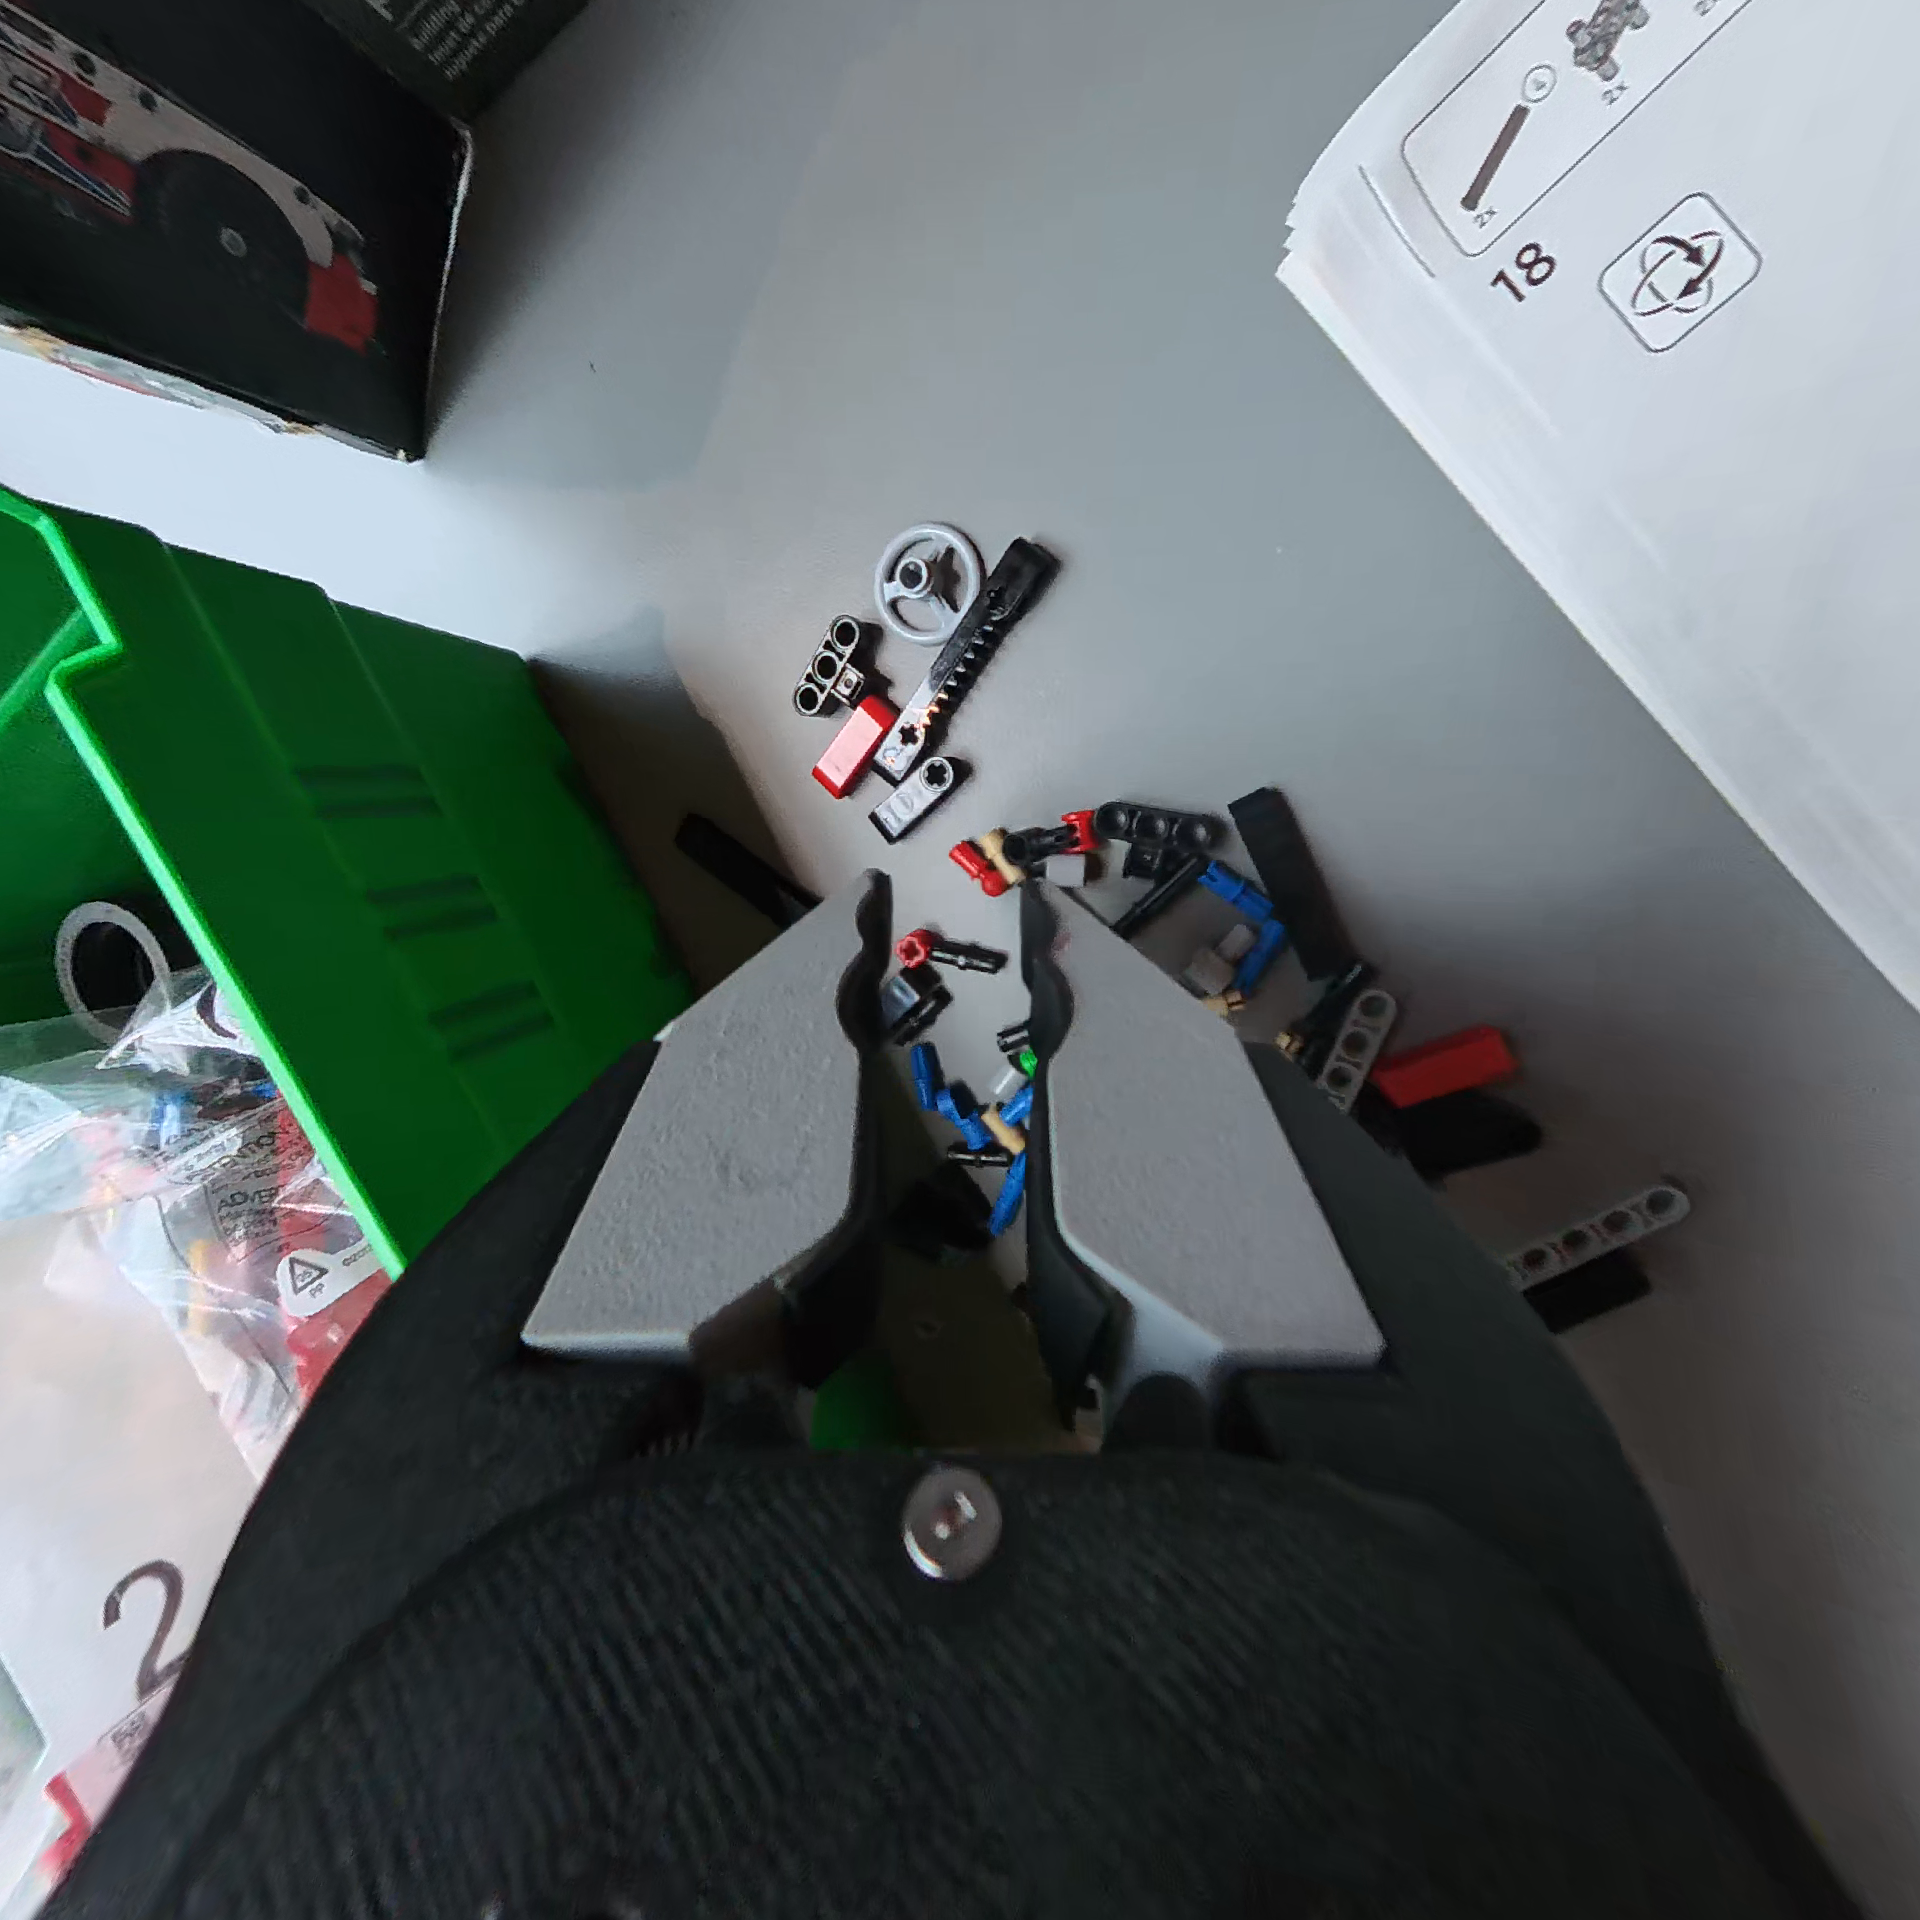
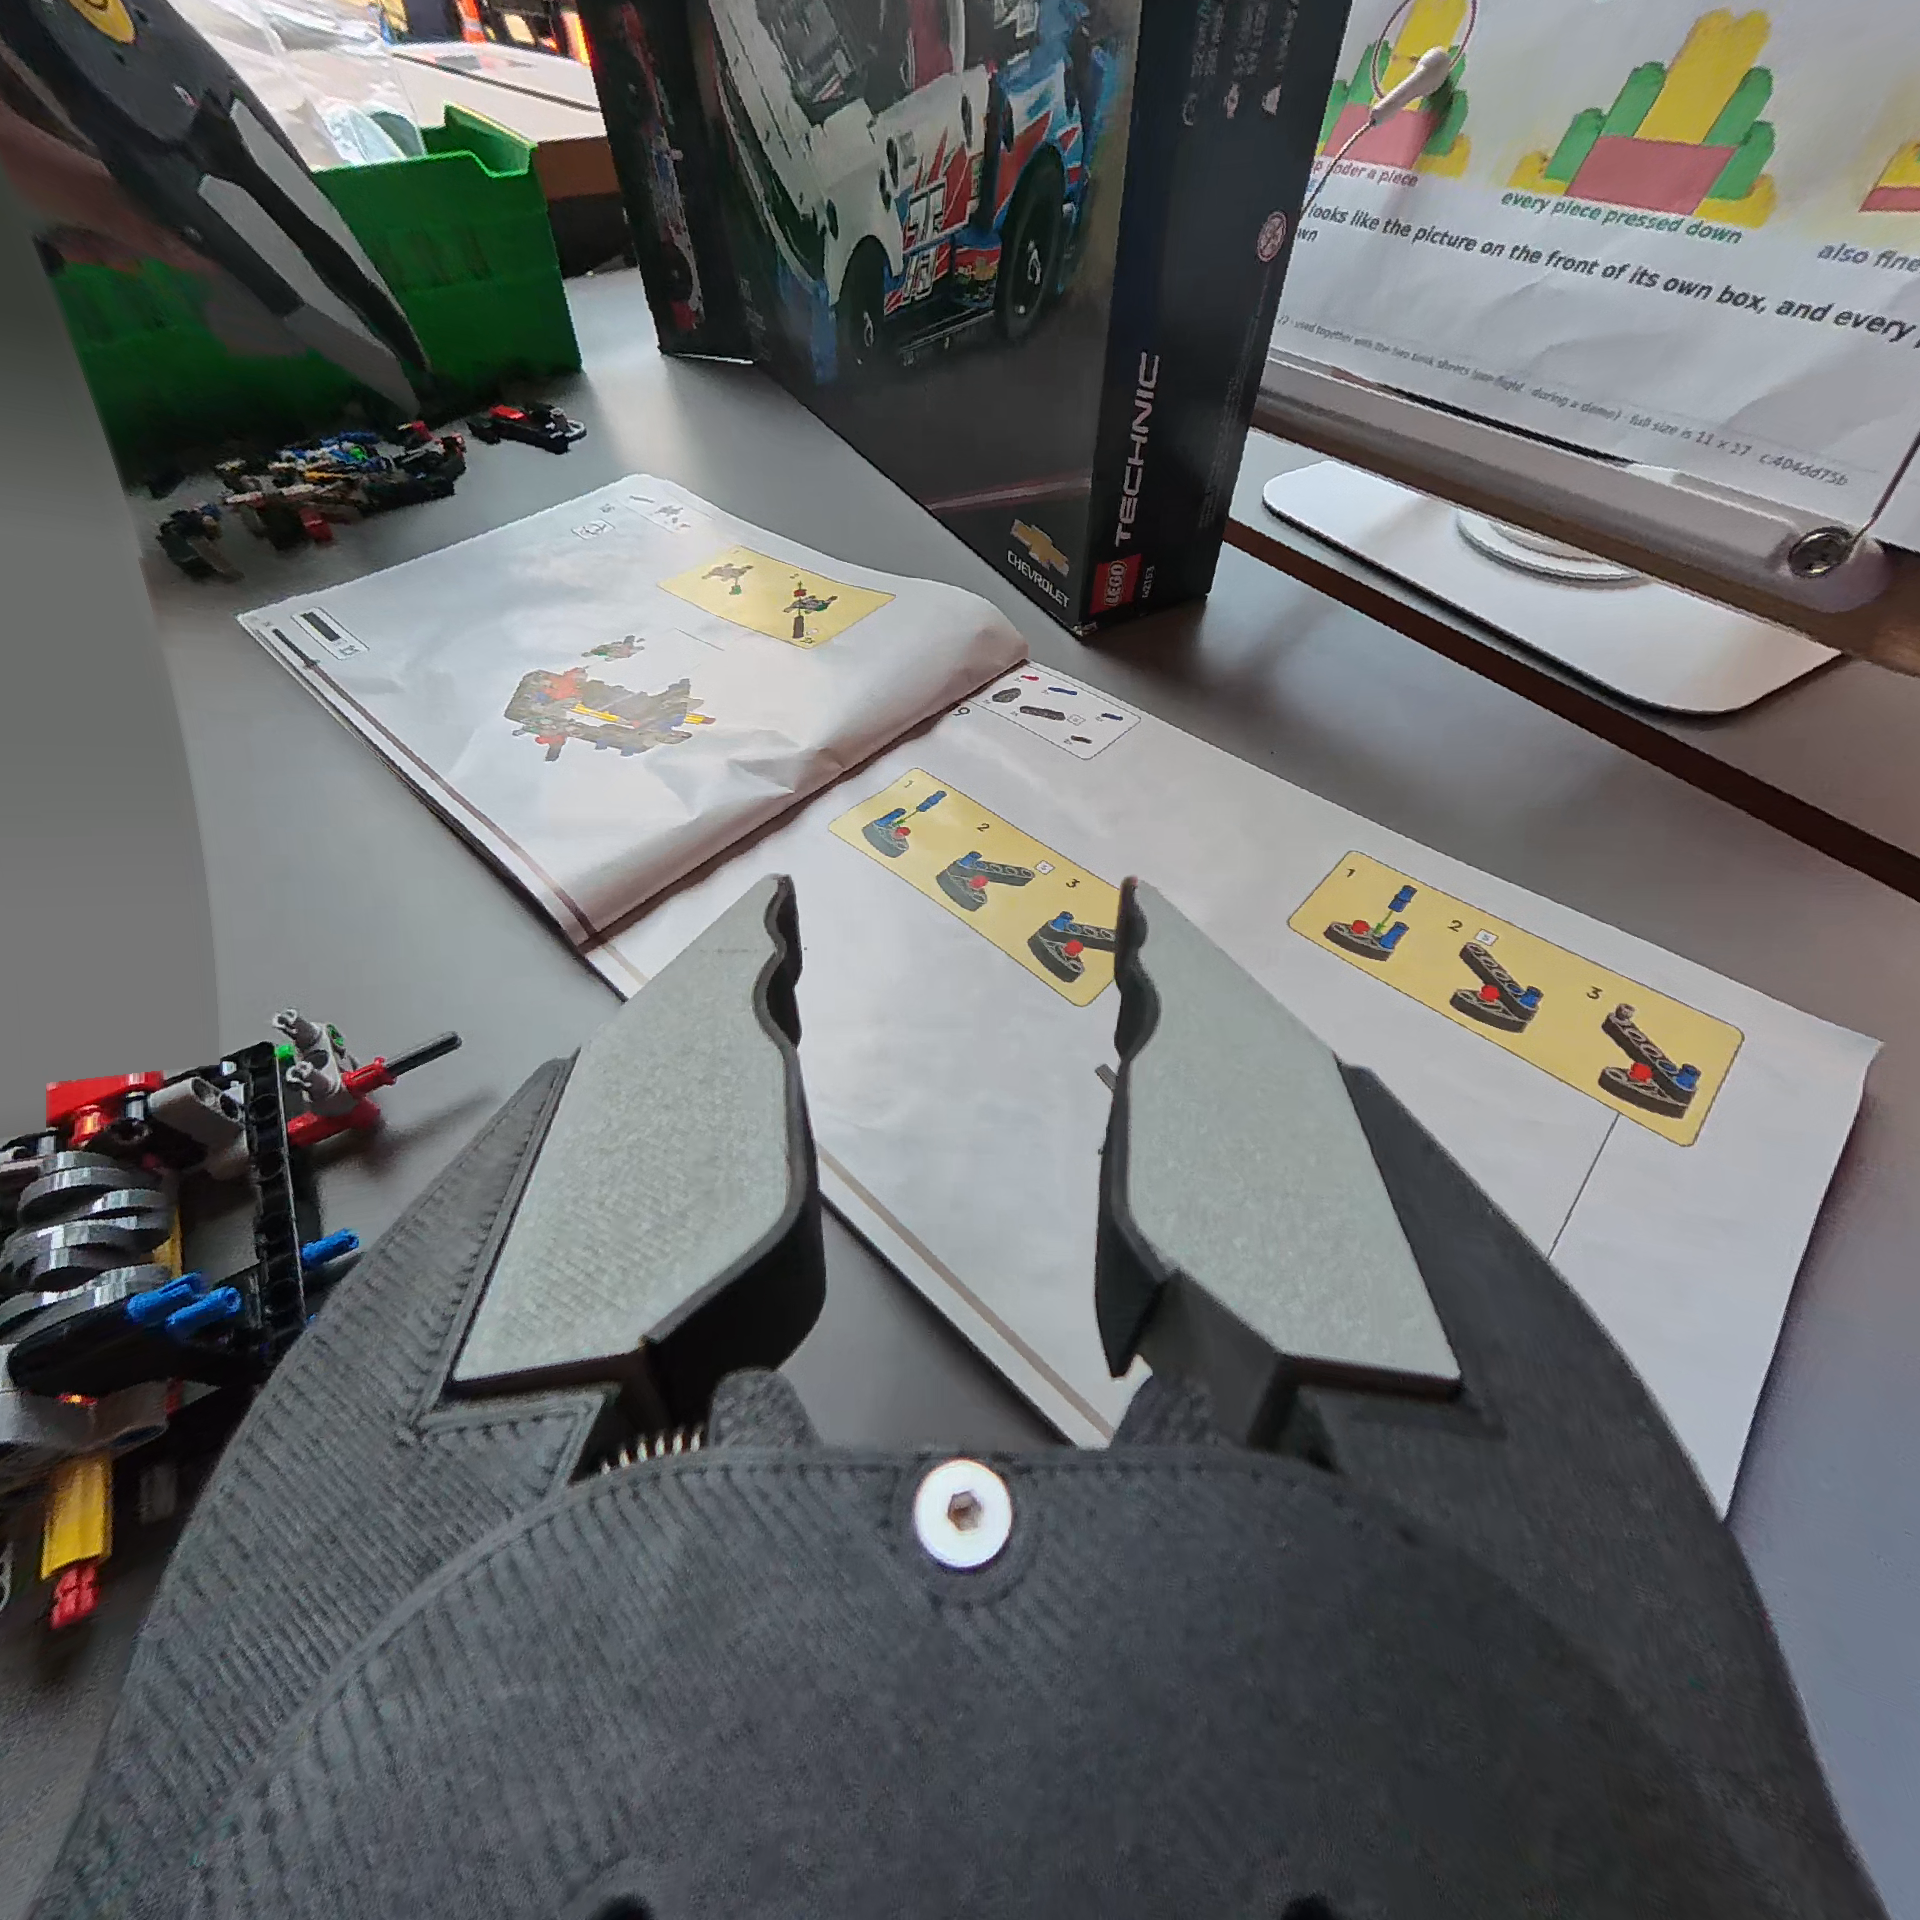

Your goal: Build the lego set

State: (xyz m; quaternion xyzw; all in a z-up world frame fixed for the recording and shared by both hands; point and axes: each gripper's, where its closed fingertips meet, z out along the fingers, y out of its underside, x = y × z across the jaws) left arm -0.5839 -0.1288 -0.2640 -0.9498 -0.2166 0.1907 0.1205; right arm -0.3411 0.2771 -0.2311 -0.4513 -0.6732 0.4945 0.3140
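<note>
In the left wrist view my left gripper point(image 1: 951, 899) hangs open and empty over a scatter of small loose pieces point(image 1: 1174, 914) on the grey table: blue pins point(image 1: 951, 1091), red connectors and black beams. A grey steering wheel point(image 1: 928, 578), a black toothed rack point(image 1: 987, 634) and a red tile point(image 1: 854, 748) lie just beyond. In the right wrist view my right gripper point(image 2: 961, 914) is open and empty above the open instruction booklet point(image 2: 644, 665). The partly built model point(image 2: 156, 1226) lies at the left. The left gripper point(image 2: 260, 208) shows far off over the loose pile point(image 2: 332, 478).
A green bin point(image 1: 312, 831) point(image 2: 457, 229) stands left of the loose pieces, with bagged parts point(image 1: 187, 1143) in it. The set's box point(image 2: 987, 291) stands behind the booklet point(image 1: 1662, 416). A printed sheet on a stand point(image 2: 1621, 260) rises at the right, on a white base point(image 2: 1558, 603). The tips of one gripper are about 50 cm away from the tips of the other. Between my left fingertips and the red tile point(image 1: 854, 748) there is roughly 4 cm. It is also in sight in the right wrist view point(image 2: 506, 414).
</note>
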